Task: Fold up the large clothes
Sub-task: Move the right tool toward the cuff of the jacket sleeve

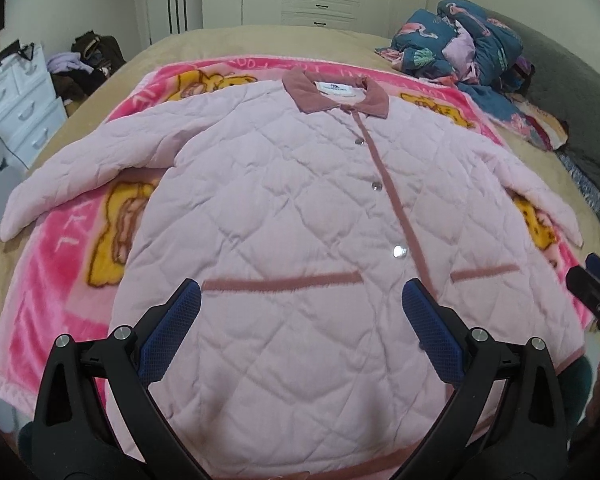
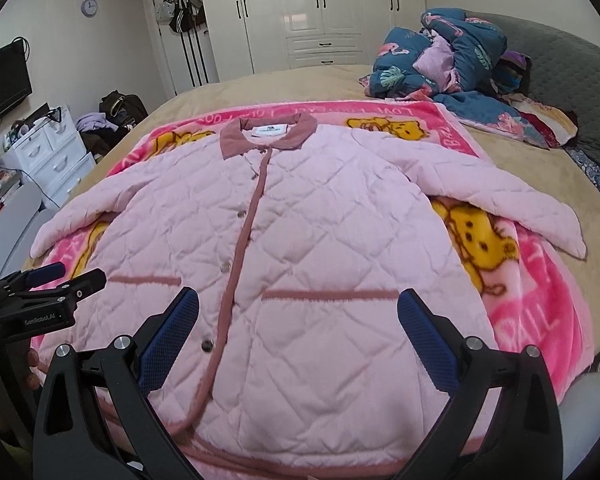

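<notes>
A pale pink quilted jacket (image 1: 292,208) with a dusty-rose collar, placket and pocket trims lies flat, front up and buttoned, both sleeves spread out, on a pink cartoon blanket (image 1: 52,264). It also shows in the right wrist view (image 2: 308,248). My left gripper (image 1: 300,292) is open and empty, hovering above the lower left front near the hem. My right gripper (image 2: 298,300) is open and empty above the lower right front. Each gripper shows at the other view's edge: the right one (image 1: 592,284), the left one (image 2: 60,280).
The blanket (image 2: 540,304) lies on a beige bed (image 1: 228,46). A heap of blue flamingo-print bedding (image 2: 452,64) sits at the far right by a grey headboard (image 2: 560,60). White drawers (image 1: 16,112), clothes piles and white wardrobes (image 2: 320,12) stand beyond the bed.
</notes>
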`<state>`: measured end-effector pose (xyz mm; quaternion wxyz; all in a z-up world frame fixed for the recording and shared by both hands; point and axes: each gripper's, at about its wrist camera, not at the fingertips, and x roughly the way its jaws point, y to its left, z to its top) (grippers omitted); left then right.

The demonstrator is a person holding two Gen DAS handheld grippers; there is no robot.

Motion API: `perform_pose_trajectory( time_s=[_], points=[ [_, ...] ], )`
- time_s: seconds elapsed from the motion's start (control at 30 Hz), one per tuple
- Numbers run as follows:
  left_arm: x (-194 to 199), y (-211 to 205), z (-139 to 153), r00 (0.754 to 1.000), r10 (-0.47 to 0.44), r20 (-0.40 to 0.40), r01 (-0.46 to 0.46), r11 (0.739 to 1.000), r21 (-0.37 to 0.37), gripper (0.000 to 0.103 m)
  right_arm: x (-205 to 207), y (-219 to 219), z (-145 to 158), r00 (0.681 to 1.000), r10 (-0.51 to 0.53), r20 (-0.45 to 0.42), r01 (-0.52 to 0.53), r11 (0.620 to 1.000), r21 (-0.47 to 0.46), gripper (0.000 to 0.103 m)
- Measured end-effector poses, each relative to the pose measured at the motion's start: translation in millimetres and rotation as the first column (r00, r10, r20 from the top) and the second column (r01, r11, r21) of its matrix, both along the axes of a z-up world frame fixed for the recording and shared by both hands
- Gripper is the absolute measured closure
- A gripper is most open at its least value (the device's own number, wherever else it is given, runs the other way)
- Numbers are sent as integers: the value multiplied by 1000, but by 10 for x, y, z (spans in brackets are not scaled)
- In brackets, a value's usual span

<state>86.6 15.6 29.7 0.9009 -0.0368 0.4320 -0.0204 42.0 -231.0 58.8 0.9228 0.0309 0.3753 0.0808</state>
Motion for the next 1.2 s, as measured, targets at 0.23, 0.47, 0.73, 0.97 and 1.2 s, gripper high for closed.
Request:
perform_pose_trajectory(
  time_s=[0.23, 0.47, 0.73, 0.97, 1.2],
  points=[
    [273, 75, 128, 1000, 23, 11, -22, 999, -41, 8, 296, 45, 144, 1000, 5, 11, -6, 1000, 12, 4],
    [523, 137, 228, 999, 32, 8, -32, 998, -57, 8, 599, 90, 279, 1000, 5, 26, -5, 1000, 23, 4],
    [828, 134, 338, 999, 46, 11, -45, 998, -51, 8, 950, 134, 442, 999, 6, 46, -7, 1000, 18, 4],
    [1101, 52, 492, 999, 31, 27, -30, 998, -54, 8, 1240, 107, 551, 998, 2, 59, -4, 1000, 30, 4],
    [1390, -101, 533, 999, 17, 33, -17, 1000, -20, 8, 1536, 27, 623, 997, -21, 72, 19, 999, 37, 4]
  ],
)
